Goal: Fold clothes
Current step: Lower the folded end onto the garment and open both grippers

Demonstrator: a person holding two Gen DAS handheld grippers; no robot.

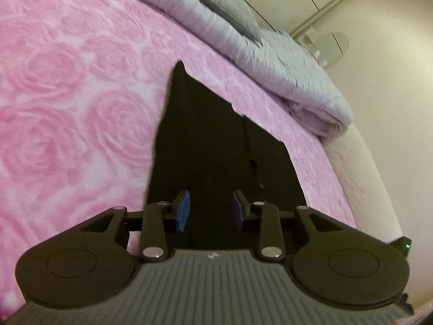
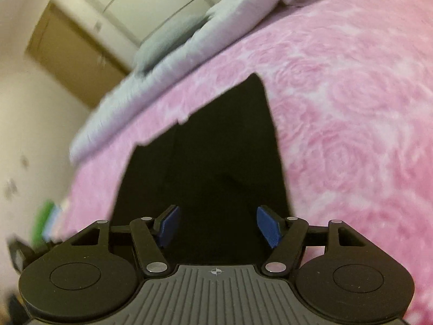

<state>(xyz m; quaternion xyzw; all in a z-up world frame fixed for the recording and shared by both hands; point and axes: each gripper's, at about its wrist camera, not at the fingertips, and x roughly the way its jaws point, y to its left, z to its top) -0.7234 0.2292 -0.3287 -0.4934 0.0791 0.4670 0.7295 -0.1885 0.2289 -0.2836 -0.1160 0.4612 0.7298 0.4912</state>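
On the pink rose-patterned bedspread point(image 1: 67, 86) a black garment point(image 1: 205, 146) lies flat, already partly folded with stepped edges. It looks soft, light and limp, so it likely sags unless taken at a corner or along a folded edge. Both the left tongs point(image 1: 210, 209) and the right tongs point(image 2: 216, 226) stand apart above the cloth, gripping nothing. A fluffy grey blanket point(image 1: 292, 81) lies beyond. No writing is readable.

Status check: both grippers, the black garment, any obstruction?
Left gripper open, nothing gripped. Right gripper open, nothing gripped. Black garment lies flat on pink rose blanket. Nothing on the garment; folded grey blanket off at the bed edge.
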